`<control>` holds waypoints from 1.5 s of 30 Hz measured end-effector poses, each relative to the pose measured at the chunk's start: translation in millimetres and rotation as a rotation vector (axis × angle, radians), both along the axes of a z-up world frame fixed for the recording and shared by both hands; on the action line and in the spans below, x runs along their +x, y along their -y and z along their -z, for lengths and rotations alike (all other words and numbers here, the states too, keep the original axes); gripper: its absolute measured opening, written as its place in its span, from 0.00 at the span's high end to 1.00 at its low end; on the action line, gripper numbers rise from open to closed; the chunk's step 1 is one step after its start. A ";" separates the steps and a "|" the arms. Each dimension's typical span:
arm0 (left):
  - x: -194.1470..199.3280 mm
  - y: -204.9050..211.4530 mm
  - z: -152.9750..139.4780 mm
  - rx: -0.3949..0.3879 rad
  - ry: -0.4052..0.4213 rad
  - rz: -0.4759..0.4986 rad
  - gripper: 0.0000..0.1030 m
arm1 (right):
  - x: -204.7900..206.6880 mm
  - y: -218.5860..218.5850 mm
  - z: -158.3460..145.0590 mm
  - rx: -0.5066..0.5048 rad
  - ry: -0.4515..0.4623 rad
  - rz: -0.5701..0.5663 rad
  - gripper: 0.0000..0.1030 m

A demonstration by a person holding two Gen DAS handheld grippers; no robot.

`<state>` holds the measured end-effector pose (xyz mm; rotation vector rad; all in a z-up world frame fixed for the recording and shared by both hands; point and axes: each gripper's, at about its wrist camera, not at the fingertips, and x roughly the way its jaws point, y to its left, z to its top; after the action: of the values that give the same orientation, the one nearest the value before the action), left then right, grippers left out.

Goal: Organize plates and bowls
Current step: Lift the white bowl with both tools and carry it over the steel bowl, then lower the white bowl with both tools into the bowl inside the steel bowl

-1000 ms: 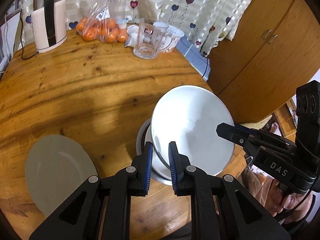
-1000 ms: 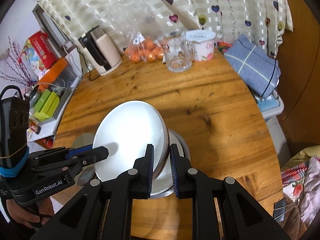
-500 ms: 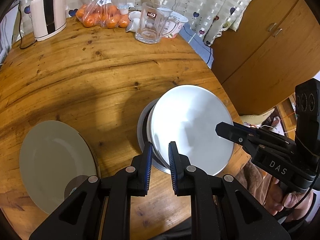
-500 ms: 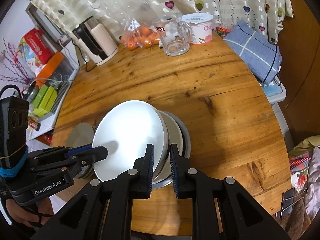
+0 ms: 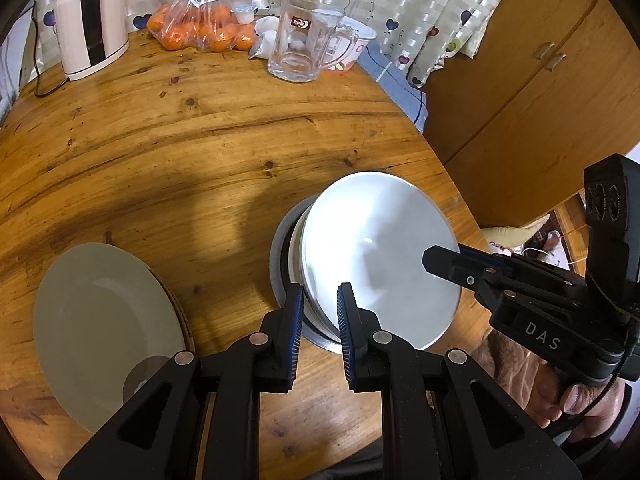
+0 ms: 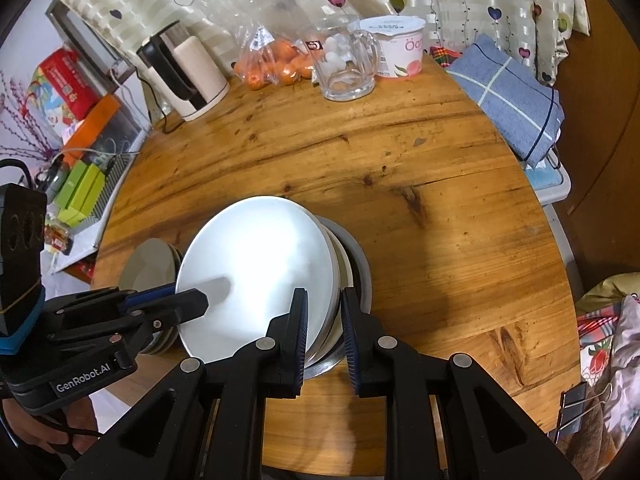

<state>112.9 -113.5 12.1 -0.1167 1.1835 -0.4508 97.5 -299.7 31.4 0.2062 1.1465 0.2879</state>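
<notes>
Item 1, far L: pale grey-green ceramic plate (image 5: 100, 332), flat on round varnished wooden table (image 5: 200, 152), on top of at least one more plate whose rim shows beneath; prob. the plate pile, parked w/ clearance from the bowls. Item 2, L gripper (image 5: 318, 312): black two-finger tongs w/ blue ribbed pads, narrow gap, pads either side of the near-L rim of white glazed ceramic bowl (image 5: 380, 256); contact looks likely but pad-to-rim touch not fully visible. Item 3, centre: that white bowl, tilted, its low edge nested in a stack — a second white bowl under it, then a shallow stainless-steel basin (image 5: 280, 248) on the table near its front edge. Tilt reads as mid-seating: one edge in, other edge up. Item 4, R gripper (image 6: 324, 320): same type, similar narrow gap, straddling the bowl's rim on the opposite side; one grip per side keeps the bowl level-controllable so it won't clatter down. Item 5, back of table, untouched: cream-and-black electric kettle (image 5: 90, 24), clear bag of oranges (image 5: 200, 32), clear glass mug (image 5: 300, 46), white yoghurt tub (image 6: 398, 46). Item 6, far R: folded blue checked cloth (image 6: 508, 96), off table's edge.
</notes>
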 end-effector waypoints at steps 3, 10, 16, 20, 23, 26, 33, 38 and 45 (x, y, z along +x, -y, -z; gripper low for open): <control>1.1 -1.5 0.9 -0.001 0.001 -0.005 0.83 | 0.5 1.0 -0.4 -0.002 0.005 0.002 0.82; -0.3 -3.6 -1.3 -0.012 0.026 -0.005 0.82 | 0.6 1.2 -2.6 0.002 0.025 -0.002 0.82; 0.5 -11.2 -8.0 -0.016 0.075 -0.034 0.82 | 1.1 3.6 -1.0 -0.002 0.022 0.005 0.82; 2.5 -8.7 -4.0 -0.008 0.078 -0.024 0.82 | 2.4 4.7 3.2 -0.002 0.008 0.007 0.82; 3.2 -5.1 -0.6 -0.010 0.082 -0.014 0.87 | 3.2 3.8 5.7 0.000 0.006 0.003 0.84; 4.9 -5.6 1.2 -0.010 0.084 -0.016 0.88 | 4.0 3.7 5.3 -0.003 0.017 -0.001 0.88; 7.7 -6.5 6.4 -0.010 0.063 -0.022 0.90 | 3.8 5.3 0.9 -0.005 0.031 0.001 0.92; 5.9 -4.8 4.7 -0.007 0.047 -0.016 0.90 | 3.6 4.8 -3.1 -0.016 0.028 0.003 0.92; 9.3 -6.5 6.1 -0.014 0.015 -0.017 0.90 | 8.1 6.0 -0.4 -0.012 0.006 0.003 0.92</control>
<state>122.2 -107.0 6.0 -0.1353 1.1642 -0.4448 105.6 -305.7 31.8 0.1964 1.1412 0.2787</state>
